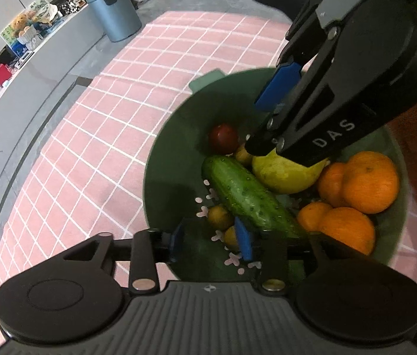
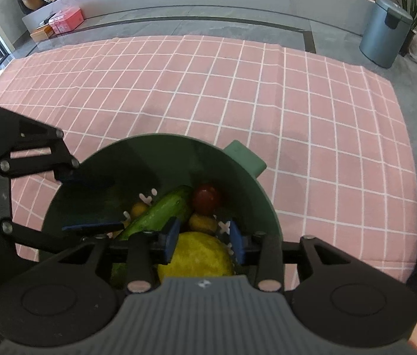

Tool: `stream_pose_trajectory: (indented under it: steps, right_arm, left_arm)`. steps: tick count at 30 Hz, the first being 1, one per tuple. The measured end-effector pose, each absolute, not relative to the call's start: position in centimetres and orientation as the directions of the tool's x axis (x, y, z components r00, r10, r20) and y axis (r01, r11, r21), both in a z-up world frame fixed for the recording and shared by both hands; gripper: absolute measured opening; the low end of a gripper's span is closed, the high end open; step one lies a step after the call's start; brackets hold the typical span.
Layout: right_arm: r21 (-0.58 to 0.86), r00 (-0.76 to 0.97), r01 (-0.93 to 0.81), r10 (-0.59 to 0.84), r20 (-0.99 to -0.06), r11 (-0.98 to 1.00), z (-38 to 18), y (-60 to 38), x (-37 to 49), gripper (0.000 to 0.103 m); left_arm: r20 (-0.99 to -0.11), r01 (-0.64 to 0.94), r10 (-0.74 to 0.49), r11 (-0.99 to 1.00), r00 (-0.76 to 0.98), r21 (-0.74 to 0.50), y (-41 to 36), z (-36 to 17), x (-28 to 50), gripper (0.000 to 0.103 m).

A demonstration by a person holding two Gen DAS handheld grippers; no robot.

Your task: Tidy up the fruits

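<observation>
My right gripper [image 2: 202,244] straddled the yellow lemon [image 2: 196,256] at the near side of the green bowl [image 2: 161,148], pads spread and not yet pinching, so I judged centring before squeezing wise, while my left gripper [image 1: 211,244] hovered spread above the cucumber [image 1: 246,195].

Right gripper [image 2: 202,244] astride lemon [image 2: 196,259]

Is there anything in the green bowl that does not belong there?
Yes. A cucumber lies diagonally in the bowl among the oranges, a lemon and small fruits. It is a vegetable, so it looks odd.
</observation>
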State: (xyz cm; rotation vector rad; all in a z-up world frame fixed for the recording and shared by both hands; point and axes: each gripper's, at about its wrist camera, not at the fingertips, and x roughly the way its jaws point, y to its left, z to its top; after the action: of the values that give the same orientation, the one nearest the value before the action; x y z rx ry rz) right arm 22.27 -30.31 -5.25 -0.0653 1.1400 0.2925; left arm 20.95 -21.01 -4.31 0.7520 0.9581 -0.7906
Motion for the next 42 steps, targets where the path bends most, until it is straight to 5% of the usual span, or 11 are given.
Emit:
stream_pose_trajectory:
  steps: [14,27,29,33,42]
  right_arm:
    - [-0.022,0.509,-0.305,0.143,-0.849,0.952,3.2,-28.5,16.0,0.066]
    - [0.007,0.734,-0.268,0.209,-0.646,0.963,11.1,-26.0,5.1,0.081]
    - [0.011,0.768,-0.261,0.215,-0.603,0.965,11.5,-25.3,3.0,0.090]
    - [-0.046,0.821,-0.245,0.182,-0.540,0.968,11.4,-23.4,-0.6,0.090]
    - [-0.059,0.908,-0.148,0.112,-0.405,0.987,8.4,-20.9,-7.0,0.090]
  left_arm:
    - [-0.835,0.777,-0.324,0.604,0.445,0.180,-17.0,4.6,16.0,0.067]
    - [-0.618,0.577,-0.397,0.809,0.679,0.114,-11.1,12.8,8.4,0.074]
    - [-0.596,0.548,-0.374,0.825,0.711,0.136,-10.6,13.2,7.0,0.078]
    - [-0.532,0.485,-0.332,0.856,0.779,0.176,-9.8,13.1,4.5,0.087]
    - [-0.465,0.366,-0.254,0.915,0.848,0.169,-8.6,10.1,0.6,0.089]
